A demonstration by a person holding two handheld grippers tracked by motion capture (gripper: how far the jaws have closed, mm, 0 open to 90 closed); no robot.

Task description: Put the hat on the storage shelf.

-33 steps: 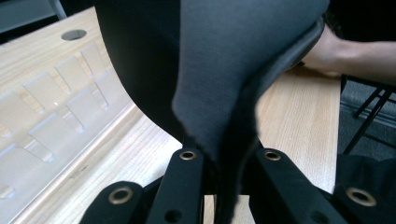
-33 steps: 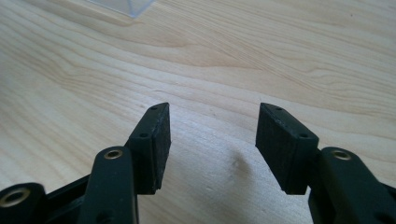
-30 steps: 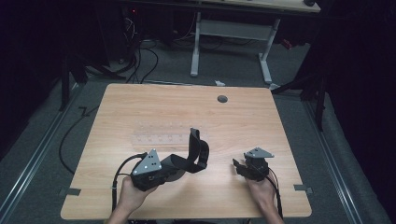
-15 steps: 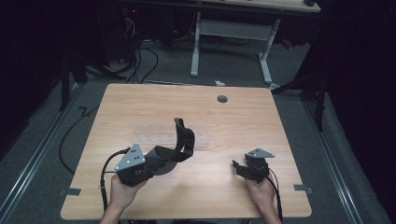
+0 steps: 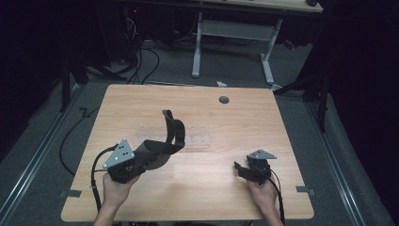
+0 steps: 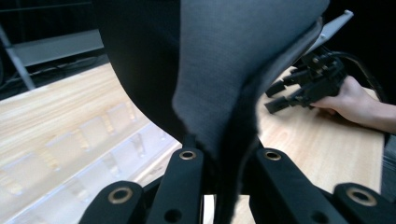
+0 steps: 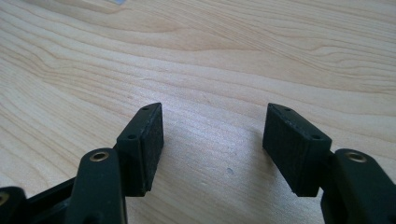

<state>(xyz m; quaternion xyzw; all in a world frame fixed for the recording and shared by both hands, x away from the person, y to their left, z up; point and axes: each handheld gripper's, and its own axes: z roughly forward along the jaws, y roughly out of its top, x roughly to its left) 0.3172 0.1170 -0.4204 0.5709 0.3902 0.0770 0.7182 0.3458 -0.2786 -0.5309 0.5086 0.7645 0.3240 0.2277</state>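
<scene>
High view: the left gripper (image 5: 141, 162) has its jaws clamped on a dark cloth strap (image 5: 170, 136), which curls up and away ahead of the jaws, probably pinched at one end so the rest hangs free of the table (image 5: 207, 197).

Left gripper view: the grey fabric (image 6: 233, 70) sits squeezed right between the jaws.

Right gripper view: the right gripper (image 7: 212, 140) is spread wide, nothing in it, just hovering low over bare wood, well apart from the strap.
</scene>
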